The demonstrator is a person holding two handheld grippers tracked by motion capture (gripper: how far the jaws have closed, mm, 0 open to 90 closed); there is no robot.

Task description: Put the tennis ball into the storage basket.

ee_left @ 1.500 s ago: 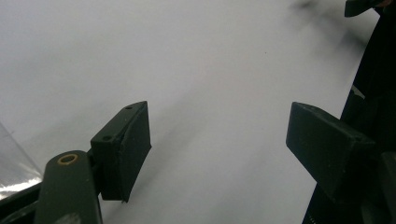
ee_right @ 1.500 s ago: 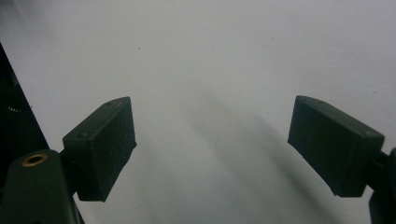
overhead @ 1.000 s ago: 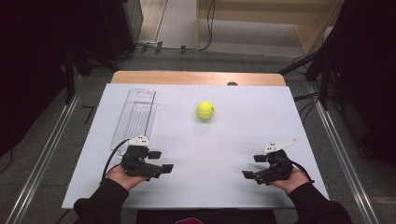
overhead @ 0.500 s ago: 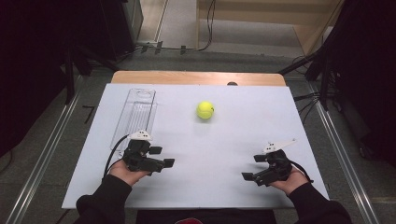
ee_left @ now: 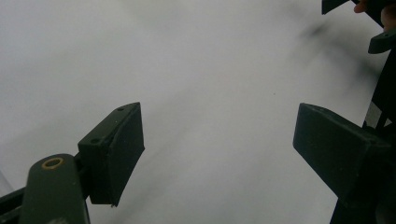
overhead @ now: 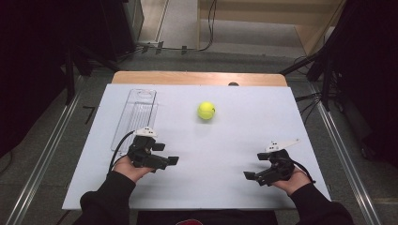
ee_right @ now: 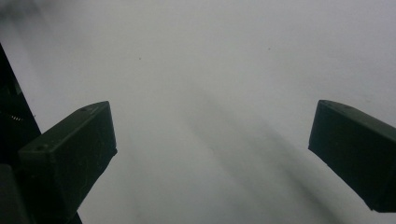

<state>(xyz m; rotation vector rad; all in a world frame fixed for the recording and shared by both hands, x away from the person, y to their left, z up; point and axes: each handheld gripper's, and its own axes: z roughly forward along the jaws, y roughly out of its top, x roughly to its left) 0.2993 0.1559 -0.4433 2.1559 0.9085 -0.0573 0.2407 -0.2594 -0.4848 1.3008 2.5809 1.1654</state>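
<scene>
A yellow tennis ball (overhead: 206, 110) lies on the white table sheet (overhead: 225, 140), far beyond both hands. My left gripper (overhead: 171, 161) hovers low at the near left and points right, toward the middle. In the left gripper view my left gripper (ee_left: 219, 126) has just been opening its jaws; they stand apart with only bare sheet between them. At the near right my right gripper (overhead: 251, 176) points left. The right gripper view has my right gripper (ee_right: 212, 135) open wide over bare sheet, holding nothing.
A clear plastic tray (overhead: 136, 117) lies lengthwise at the table's left, just beyond my left hand. A wooden edge (overhead: 197, 78) shows behind the sheet. Metal rails (overhead: 42, 164) run along the floor on both sides. The other gripper's parts (ee_left: 373, 28) show in the left gripper view's top right corner.
My left gripper has edged slightly away from the person, toward the tray's near end. The right gripper and the ball have stayed put.
</scene>
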